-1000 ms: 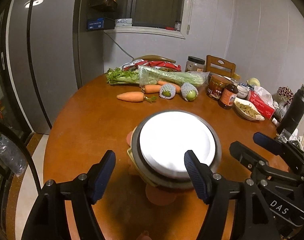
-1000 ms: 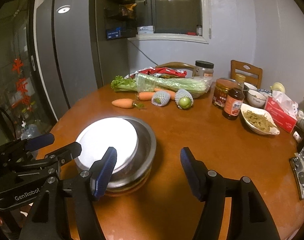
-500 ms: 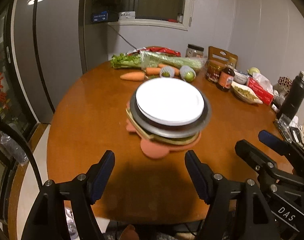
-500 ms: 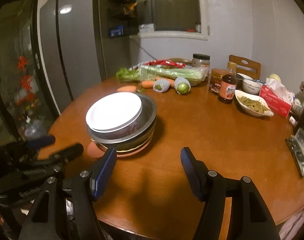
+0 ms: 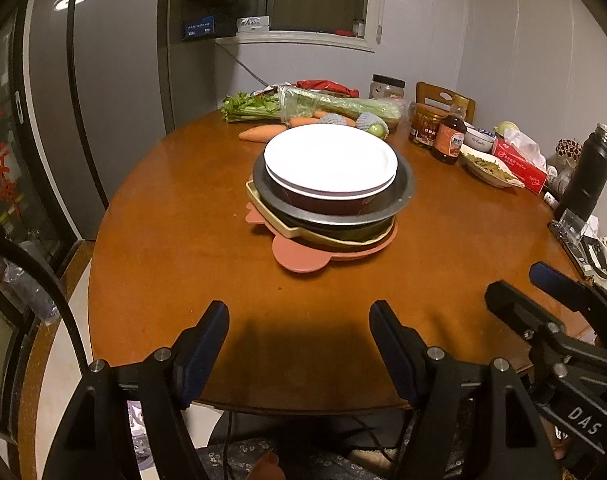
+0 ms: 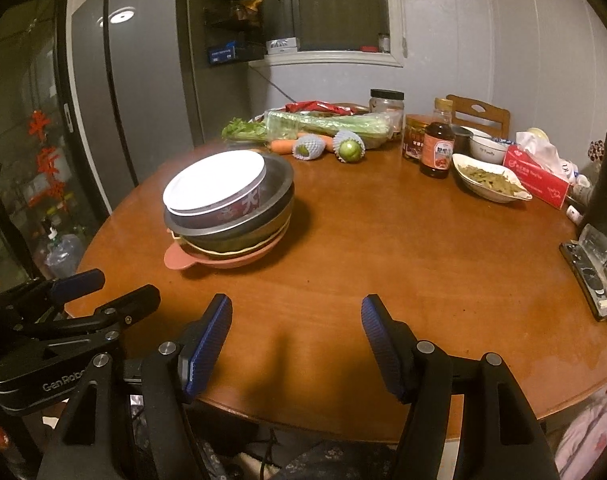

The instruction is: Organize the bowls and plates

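Both tongs are hanging released over the near edge of the round wooden tabletop, grasping nothing: the left gripper is showing its blue-padded fingers spread wide above bare wood, and the right gripper is doing the same just to its right, jaws gaping. The stack of dishes is sitting toward the middle of the tabletop, well apart from both grippers. A white plate is lying on top, resting in a dark red patterned bowl, which is nesting in a metal bowl; under that a cream dish is sitting on a pink plate that is touching the wood. Along the far edge, celery, carrots and net-wrapped fruit are lying in a row. Toward the far right edge, a sauce bottle, a white dish of food and a red tissue box are standing close together.
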A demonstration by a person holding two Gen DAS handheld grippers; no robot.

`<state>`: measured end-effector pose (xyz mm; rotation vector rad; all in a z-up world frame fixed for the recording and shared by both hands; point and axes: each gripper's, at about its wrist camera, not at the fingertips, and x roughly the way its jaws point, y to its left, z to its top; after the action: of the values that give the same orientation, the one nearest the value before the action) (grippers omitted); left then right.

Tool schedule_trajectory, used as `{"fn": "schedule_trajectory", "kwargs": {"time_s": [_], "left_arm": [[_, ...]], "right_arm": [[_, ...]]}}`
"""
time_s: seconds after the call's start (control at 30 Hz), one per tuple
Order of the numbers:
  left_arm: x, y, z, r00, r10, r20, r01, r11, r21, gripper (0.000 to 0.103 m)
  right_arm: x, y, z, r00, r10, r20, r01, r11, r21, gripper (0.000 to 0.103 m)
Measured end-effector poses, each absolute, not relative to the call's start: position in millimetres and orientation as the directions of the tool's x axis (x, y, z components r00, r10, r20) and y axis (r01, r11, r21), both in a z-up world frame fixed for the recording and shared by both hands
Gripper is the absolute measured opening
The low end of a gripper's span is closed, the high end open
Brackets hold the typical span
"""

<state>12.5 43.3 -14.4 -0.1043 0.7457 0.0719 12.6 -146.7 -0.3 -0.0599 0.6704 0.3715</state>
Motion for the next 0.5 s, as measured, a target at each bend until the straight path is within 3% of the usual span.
{"fn": "schedule_trajectory", "kwargs": {"time_s": [0.5], "left_arm": [[14.5,48.4,-18.8,0.726,0.031,-0.687,-0.108,0.992,-0.068,0.072]], "right_arm": [[11.9,-142.7,-3.3,0.712,0.325,-0.622,-0.366,0.928,0.066,0.069]]}}
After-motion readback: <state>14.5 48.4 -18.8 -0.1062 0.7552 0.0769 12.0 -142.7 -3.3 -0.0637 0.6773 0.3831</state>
